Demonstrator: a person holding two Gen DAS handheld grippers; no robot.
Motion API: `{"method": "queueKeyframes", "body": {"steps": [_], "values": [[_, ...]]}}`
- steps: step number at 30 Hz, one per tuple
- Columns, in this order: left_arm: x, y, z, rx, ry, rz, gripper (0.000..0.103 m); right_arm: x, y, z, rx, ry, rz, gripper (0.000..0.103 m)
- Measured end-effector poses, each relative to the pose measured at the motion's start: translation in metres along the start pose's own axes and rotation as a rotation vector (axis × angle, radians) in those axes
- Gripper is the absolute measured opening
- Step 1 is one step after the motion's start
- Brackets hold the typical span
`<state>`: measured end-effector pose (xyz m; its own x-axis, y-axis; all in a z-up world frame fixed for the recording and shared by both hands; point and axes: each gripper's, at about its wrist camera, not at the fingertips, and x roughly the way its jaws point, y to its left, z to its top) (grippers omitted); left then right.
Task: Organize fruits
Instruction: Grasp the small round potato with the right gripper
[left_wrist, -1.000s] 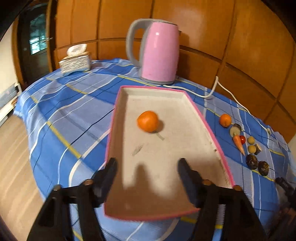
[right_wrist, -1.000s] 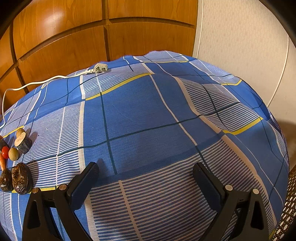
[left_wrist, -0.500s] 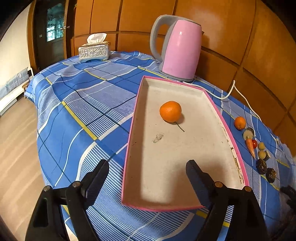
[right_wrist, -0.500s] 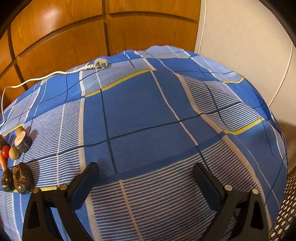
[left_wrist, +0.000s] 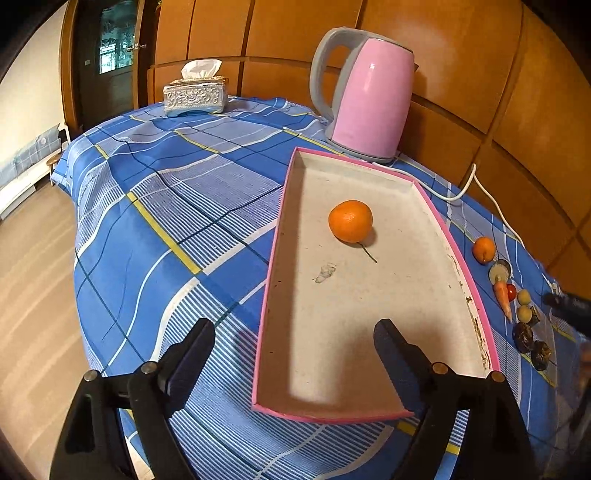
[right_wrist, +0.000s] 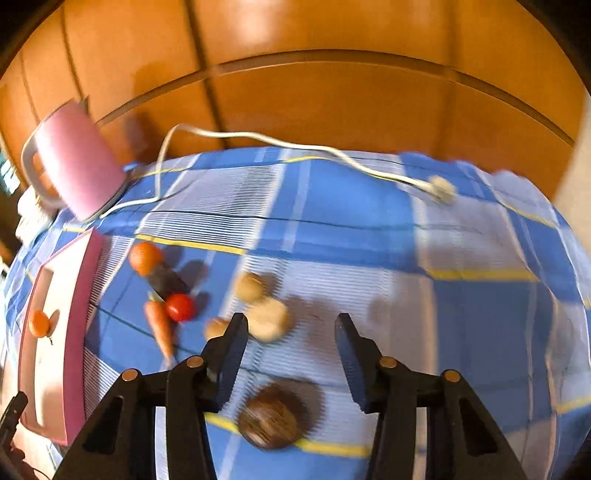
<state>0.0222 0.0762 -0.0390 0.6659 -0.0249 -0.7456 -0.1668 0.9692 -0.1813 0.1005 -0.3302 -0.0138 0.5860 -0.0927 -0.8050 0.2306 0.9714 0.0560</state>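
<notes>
A pink-rimmed tray (left_wrist: 280, 236) lies on the blue plaid cloth and holds one orange (left_wrist: 350, 220). My left gripper (left_wrist: 293, 343) is open and empty over the tray's near end. To the tray's right lies a row of small pieces: an orange (left_wrist: 484, 249), a carrot (left_wrist: 503, 298), a cherry tomato (left_wrist: 511, 291), pale balls and dark brown fruits (left_wrist: 524, 341). My right gripper (right_wrist: 290, 332) is open and empty above these: a brown fruit (right_wrist: 271, 421) lies below the jaws, a pale round piece (right_wrist: 269, 319) beside the left finger, the carrot (right_wrist: 159, 325) and tomato (right_wrist: 180, 307) further left.
A pink kettle (left_wrist: 369, 99) stands behind the tray, its white cord (right_wrist: 295, 149) and plug (right_wrist: 441, 188) trailing across the cloth. A tissue box (left_wrist: 195, 96) sits at the far left corner. Wooden panels back the table. The table edge drops to the floor on the left.
My right gripper has swung left from the bare cloth to above the row of small fruits; its view is blurred by motion. My left gripper has drawn back and left from the tray.
</notes>
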Motion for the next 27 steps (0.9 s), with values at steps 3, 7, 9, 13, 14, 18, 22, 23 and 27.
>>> {"method": "queueKeyframes", "body": {"steps": [3,7,9,13,14,18,22,23,27], "values": [[0.001,0.003,0.001,-0.006,0.002,0.005,0.089,0.020,0.018,0.016,-0.042,0.030,0.012,0.050],[0.003,0.006,0.001,-0.013,0.013,0.001,0.089,0.046,0.038,0.031,-0.114,0.084,-0.007,0.050],[0.003,0.006,0.001,-0.011,0.015,-0.002,0.089,0.065,0.043,0.032,-0.154,0.158,-0.024,0.037],[0.003,0.005,0.001,-0.007,0.013,0.001,0.089,0.074,0.042,0.026,-0.201,0.167,-0.075,0.026],[0.003,0.005,0.001,-0.010,0.013,0.002,0.089,0.073,0.042,0.025,-0.196,0.165,-0.072,0.026],[0.003,0.006,0.000,-0.015,0.015,0.004,0.089,0.055,0.037,0.025,-0.178,0.104,-0.072,0.026],[0.000,0.006,-0.001,-0.011,0.012,0.001,0.089,0.016,0.042,0.021,-0.174,0.015,-0.014,0.026],[0.000,0.005,-0.001,-0.010,0.014,0.000,0.089,0.010,0.048,0.020,-0.182,0.001,0.004,0.026],[-0.002,0.005,-0.002,-0.012,0.014,-0.004,0.089,-0.015,0.073,0.012,-0.235,-0.020,0.128,0.026]]}}
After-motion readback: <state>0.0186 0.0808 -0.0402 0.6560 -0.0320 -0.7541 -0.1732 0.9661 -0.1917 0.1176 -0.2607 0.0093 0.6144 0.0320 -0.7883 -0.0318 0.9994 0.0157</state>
